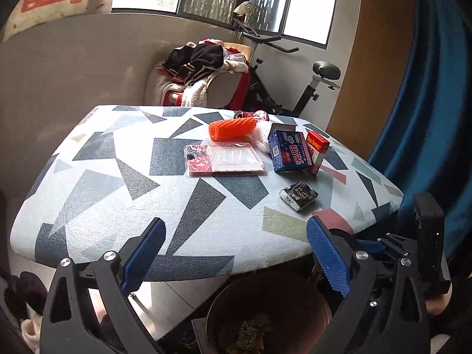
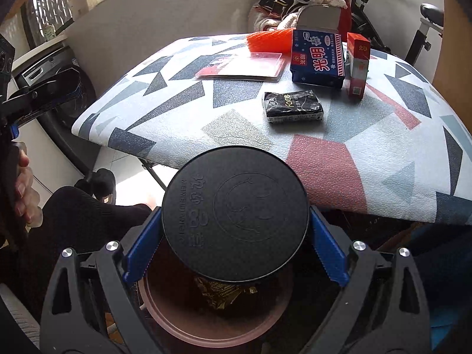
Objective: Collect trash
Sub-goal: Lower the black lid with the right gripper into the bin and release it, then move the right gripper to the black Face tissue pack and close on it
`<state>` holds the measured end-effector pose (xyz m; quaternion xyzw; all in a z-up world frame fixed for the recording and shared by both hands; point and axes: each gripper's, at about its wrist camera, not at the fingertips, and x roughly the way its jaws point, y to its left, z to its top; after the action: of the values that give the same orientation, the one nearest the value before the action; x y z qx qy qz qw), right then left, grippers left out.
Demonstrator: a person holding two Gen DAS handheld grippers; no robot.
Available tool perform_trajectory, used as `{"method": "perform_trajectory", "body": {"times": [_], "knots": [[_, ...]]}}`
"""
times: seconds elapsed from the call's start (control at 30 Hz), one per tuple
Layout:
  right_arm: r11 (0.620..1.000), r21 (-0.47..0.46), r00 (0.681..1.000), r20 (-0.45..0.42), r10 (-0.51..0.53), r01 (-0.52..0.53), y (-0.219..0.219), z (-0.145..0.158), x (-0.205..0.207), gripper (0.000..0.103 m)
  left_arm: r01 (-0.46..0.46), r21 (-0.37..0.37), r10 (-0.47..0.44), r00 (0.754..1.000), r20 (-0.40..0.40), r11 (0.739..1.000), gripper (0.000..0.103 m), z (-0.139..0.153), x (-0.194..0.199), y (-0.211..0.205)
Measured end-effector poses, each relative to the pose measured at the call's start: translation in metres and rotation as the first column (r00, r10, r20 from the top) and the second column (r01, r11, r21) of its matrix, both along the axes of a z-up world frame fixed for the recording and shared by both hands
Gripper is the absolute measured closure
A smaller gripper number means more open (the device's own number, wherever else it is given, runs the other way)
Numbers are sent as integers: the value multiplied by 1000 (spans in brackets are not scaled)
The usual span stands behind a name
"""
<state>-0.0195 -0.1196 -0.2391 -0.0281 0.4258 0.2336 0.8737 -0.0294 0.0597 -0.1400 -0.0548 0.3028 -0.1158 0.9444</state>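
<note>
One wrapper [image 2: 224,293] binned; right gripper [image 2: 236,227] clamps bin lid [image 2: 236,215], left gripper [image 1: 236,253] spread, idle. Remaining on table [image 1: 103,191]: black packet [image 1: 298,195], blue carton [image 1: 290,152], red box [image 1: 318,150], orange netting [image 1: 231,128].

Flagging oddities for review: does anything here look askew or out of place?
Mostly tidy. The right hand-held gripper holds the black lid tilted above the open bin; a red can lies on its side at the table's far edge.
</note>
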Motion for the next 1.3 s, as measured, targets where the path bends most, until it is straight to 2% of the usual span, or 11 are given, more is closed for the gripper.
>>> {"method": "perform_trajectory", "body": {"times": [0.27, 0.7, 1.0, 1.3], "knots": [[998, -41, 996, -73, 47, -50, 14, -24, -3, 11, -7, 14, 7, 1000, -1, 1000, 8, -4, 0, -2], [997, -60, 994, -101, 39, -46, 16, -31, 0, 8, -18, 11, 19, 1000, -1, 1000, 8, -5, 4, 2], [998, -57, 1000, -18, -8, 7, 3, -6, 9, 6, -25, 12, 25, 1000, 11, 1000, 8, 3, 10, 5], [992, -32, 991, 68, -119, 122, -38, 34, 50, 6, -31, 11, 31, 999, 28, 999, 8, 16, 24, 7]]}}
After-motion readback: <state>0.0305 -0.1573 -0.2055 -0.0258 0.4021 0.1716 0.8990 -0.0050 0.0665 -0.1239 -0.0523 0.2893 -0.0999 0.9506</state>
